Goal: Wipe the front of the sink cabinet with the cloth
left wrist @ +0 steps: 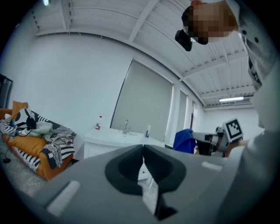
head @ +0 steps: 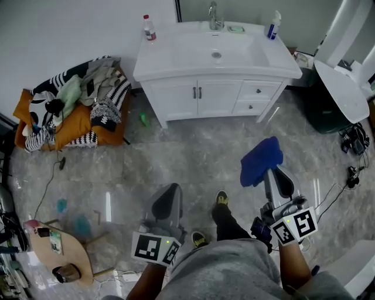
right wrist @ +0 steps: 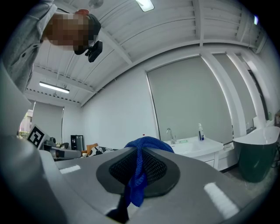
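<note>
The white sink cabinet [head: 214,96] stands against the far wall, its doors and drawers facing me across the grey floor. It also shows small in the left gripper view [left wrist: 111,144] and the right gripper view [right wrist: 197,151]. My right gripper [head: 270,174] is shut on a blue cloth [head: 259,160], held well short of the cabinet. In the right gripper view the cloth [right wrist: 139,175] hangs pinched between the jaws. My left gripper [head: 166,199] is shut with nothing in it, low at my left side.
An orange sofa [head: 70,126] heaped with clothes stands left of the cabinet. A white tub [head: 343,88] and cables [head: 354,140] are at the right. A bottle [head: 149,28], tap [head: 215,16] and soap bottle [head: 272,26] stand on the counter. A small green thing [head: 144,119] lies by the cabinet's left leg.
</note>
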The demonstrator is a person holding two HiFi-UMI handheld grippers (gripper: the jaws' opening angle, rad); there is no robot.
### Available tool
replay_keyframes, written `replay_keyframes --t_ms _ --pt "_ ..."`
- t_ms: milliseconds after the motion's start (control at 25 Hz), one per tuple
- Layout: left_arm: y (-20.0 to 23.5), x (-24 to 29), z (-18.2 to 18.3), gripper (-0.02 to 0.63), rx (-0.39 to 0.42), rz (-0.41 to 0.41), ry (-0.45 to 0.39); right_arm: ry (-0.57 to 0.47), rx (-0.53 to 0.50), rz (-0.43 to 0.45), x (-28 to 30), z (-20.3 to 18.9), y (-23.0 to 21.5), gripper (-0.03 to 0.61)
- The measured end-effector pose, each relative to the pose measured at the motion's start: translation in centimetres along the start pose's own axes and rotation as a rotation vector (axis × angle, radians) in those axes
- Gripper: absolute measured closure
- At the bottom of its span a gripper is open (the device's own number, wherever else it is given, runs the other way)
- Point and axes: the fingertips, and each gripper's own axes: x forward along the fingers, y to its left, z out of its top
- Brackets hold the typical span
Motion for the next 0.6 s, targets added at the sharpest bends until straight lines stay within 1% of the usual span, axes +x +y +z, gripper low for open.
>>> replay_keyframes --t_ms 200,600 --pt "0.1 3.0 0.2 0.601 -0.003 0.006 0.018 0.015 0.008 0.006 1.8 -0.1 -2.2 0.551" --pt "-0.6 8.2 2.5 0.601 0.011 0.035 0.017 0.008 0.021 0.034 4.6 1.5 -6.7 0.551"
